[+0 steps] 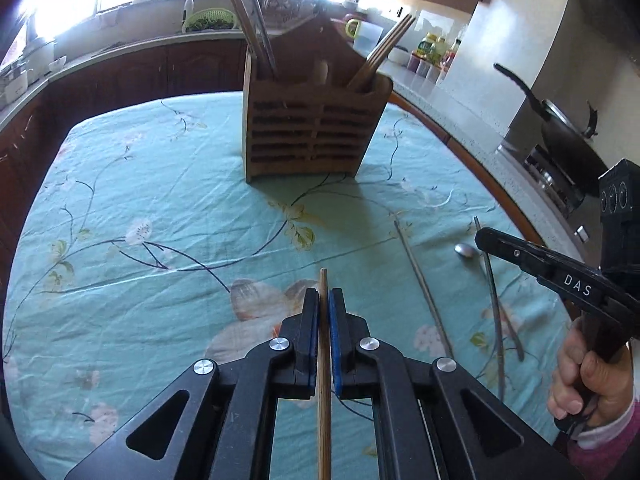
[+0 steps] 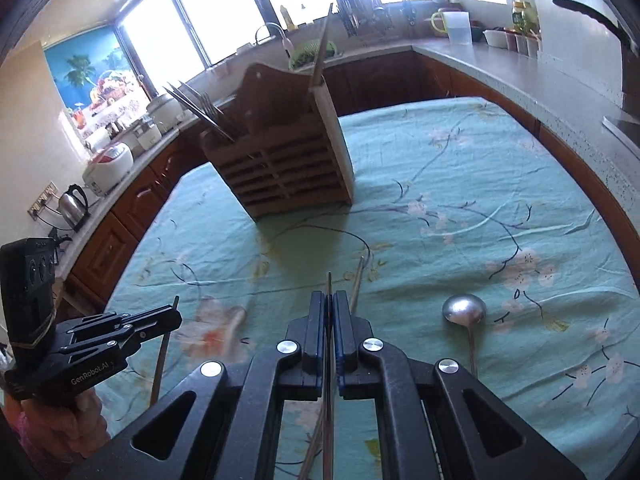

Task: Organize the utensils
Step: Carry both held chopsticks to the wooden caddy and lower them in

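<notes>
A slatted wooden utensil holder (image 1: 308, 128) stands on the teal floral tablecloth (image 1: 140, 200), with chopsticks leaning out of its left and right compartments. It also shows in the right wrist view (image 2: 288, 164). My left gripper (image 1: 324, 300) is shut on a wooden chopstick (image 1: 324, 400), held above the cloth in front of the holder. My right gripper (image 2: 330, 300) is shut on a thin metal chopstick (image 2: 329, 420). A metal spoon (image 2: 464, 312) and another chopstick (image 2: 356, 284) lie on the cloth beside it.
A kitchen counter (image 2: 500, 64) wraps around the table, with a kettle (image 2: 74, 204), rice cooker (image 2: 108, 168), jug (image 2: 456, 26) and dish rack. A black pan (image 1: 560, 128) sits on the stove at right. The right gripper shows in the left wrist view (image 1: 552, 268).
</notes>
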The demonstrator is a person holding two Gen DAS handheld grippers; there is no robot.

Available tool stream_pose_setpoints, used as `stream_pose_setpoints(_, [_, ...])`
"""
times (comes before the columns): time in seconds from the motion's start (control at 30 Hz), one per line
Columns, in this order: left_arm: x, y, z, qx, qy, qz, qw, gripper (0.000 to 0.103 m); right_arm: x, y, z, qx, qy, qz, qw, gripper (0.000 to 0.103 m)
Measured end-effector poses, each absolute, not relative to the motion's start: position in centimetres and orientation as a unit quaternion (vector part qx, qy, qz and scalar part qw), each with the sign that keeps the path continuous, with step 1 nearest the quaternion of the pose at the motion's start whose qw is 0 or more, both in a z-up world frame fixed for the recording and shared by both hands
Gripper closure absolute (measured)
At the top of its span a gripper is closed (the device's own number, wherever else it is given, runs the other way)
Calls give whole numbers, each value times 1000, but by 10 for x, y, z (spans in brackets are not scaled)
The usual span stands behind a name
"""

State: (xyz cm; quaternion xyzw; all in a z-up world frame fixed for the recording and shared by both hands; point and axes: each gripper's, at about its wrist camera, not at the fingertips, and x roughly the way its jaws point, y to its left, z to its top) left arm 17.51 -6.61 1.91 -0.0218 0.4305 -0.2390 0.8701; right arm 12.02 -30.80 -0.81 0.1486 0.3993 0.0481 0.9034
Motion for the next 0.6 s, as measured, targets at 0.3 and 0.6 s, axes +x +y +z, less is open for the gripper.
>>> stream_pose_setpoints(0.3, [127,-14,83,-61,359,-268,892,100,85,-300,63,145,322,72,933,99])
stream_pose_setpoints(0.6, [101,21,105,-96,322,-270,902,100,77,-305,97,138,281,72,947,99])
